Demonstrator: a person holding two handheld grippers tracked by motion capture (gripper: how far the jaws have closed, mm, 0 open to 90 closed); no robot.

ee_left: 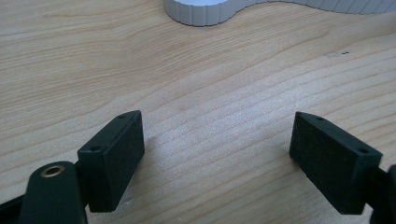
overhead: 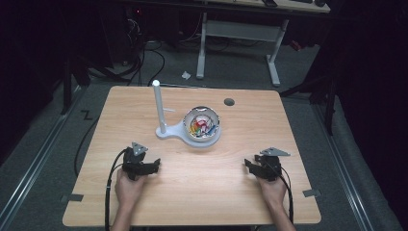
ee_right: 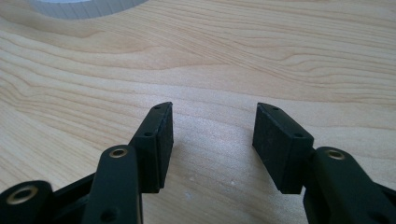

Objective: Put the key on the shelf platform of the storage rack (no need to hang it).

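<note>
Both tools open and empty, the bowl stand ahead between them.

The left tool rests on the surface, jaws wide apart with nothing between them. Ahead and slightly right of it stands the white stand, its upright post left of the bowl of coloured pieces. The right tool, jaws parted and empty, lies farther off, the bowl ahead to its left.

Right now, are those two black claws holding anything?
No. The left gripper and right gripper are both open, with bare table between their jaws.
</note>
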